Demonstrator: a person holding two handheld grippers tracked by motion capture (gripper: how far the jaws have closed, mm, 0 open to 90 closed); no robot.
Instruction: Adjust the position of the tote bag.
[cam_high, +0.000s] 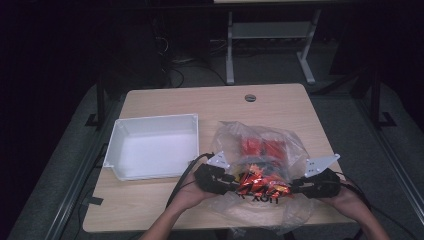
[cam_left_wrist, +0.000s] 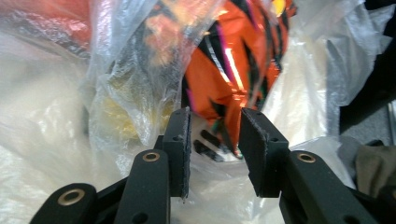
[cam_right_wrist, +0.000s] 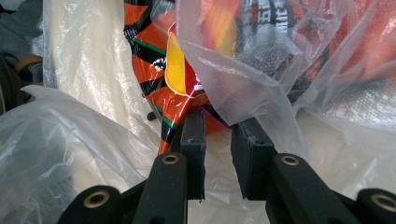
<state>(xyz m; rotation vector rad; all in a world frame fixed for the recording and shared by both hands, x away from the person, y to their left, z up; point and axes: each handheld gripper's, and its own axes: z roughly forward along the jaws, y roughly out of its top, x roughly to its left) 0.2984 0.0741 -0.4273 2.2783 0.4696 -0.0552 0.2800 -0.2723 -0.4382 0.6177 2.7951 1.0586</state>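
Note:
A clear plastic bag lies on the table's right half with red packets inside. At its near mouth sits an orange-and-black snack packet. My left gripper comes at the packet from the left and my right gripper from the right. In the left gripper view the left gripper is open, with the packet and bag film just past the tips. The right gripper has a narrow gap; the packet's corner reaches its tips and film drapes around.
An empty white bin stands on the left half of the wooden table. A round cable hole sits near the far edge. The bag's loose film spills over the near table edge by the person's hands.

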